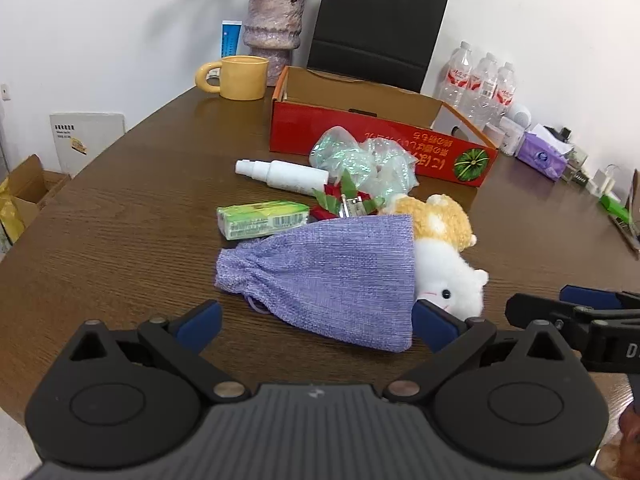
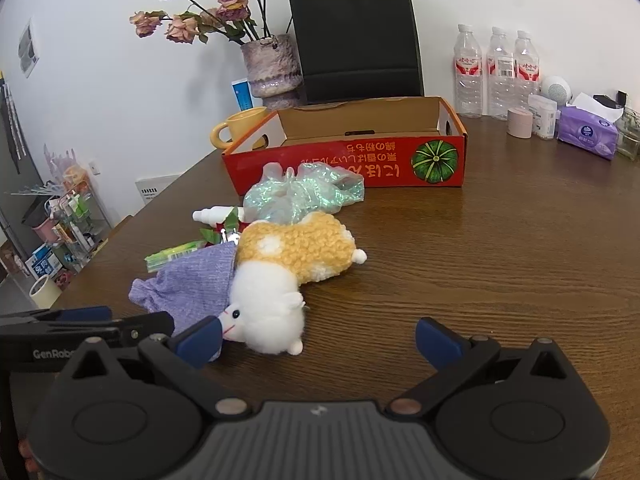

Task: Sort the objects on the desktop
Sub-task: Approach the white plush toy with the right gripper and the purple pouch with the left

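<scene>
Loose items sit bunched mid-surface (image 1: 120, 208) just in front of the red cardboard box (image 2: 344, 160), which stands open at about 12 o'clock from both cameras; what shows of the inside is bare cardboard, though the floor behind the near wall is hidden. Likely the box is the sorting bin, hence the pile kept close to it. Purple knit pouch (image 1: 332, 276) lies flat nearest the left hand-held gripper (image 1: 316, 320), its drawstring neck toward 9 o'clock, its far edge overlapping the plush toy (image 2: 288, 272). The plush lies on its side, white head toward the cameras, yellow body pointing at the box. Behind the pouch: green packet (image 1: 262, 218), white spray bottle (image 1: 284, 174) lying down, a red-and-green clip thing (image 1: 344, 200) and an iridescent crinkly bag (image 1: 360, 156) touching the box front. Left hand-held gripper is spread wide, nothing between the blue pads; the pouch lies framed between them, so it looks lined up for that one. Right hand-held gripper (image 2: 320, 340) is also wide open and holding nothing, its left pad just at the plush's face at 11 o'clock, reading as squared up on the plush. Each gripper's tip shows at the other view's edge, so they sit side by side, low over the surface. Mug (image 1: 240, 76), vase (image 2: 272, 68), black bag (image 2: 356, 40), water bottles (image 2: 496, 72) and tissue pack (image 2: 588, 136) stand back along the wall, well apart from the pile. All loose items are outside the box now.
</scene>
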Motion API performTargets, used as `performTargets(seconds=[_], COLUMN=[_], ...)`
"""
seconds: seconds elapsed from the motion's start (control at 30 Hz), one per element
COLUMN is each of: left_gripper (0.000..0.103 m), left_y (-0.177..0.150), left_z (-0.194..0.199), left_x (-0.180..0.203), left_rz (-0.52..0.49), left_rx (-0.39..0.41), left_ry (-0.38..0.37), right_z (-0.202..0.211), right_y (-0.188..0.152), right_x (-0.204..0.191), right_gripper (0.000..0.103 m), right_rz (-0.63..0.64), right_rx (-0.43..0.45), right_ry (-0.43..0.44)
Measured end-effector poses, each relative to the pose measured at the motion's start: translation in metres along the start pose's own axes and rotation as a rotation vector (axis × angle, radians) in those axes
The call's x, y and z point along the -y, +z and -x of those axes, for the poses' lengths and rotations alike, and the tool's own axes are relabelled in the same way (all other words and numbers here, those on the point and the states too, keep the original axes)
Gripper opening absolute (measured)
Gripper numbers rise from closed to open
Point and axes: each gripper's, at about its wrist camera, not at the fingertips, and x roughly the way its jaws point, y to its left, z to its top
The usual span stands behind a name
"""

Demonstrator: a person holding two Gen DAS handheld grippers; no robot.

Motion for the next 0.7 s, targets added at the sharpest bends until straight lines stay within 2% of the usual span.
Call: performTargets(seconds=[0.33, 0.7], left_gripper=[0.103, 0.103], left_y=[-0.0048, -0.0055], left_z=[0.0024, 0.0006], left_x=[0.0000, 0.0030], left_rz=[0.009, 0.004], left_rx=[0.021, 0.001], left_ry=[-0.061, -0.045], right_z=[0.0005, 0.0014], right_y=[-0.0010, -0.0029], right_x=[0.0035, 0.0087], right_gripper=[0.103, 0.103], right_rz=[-0.023, -0.018], right_rx=[0.000, 0.004], right_ry=[0.021, 0.017])
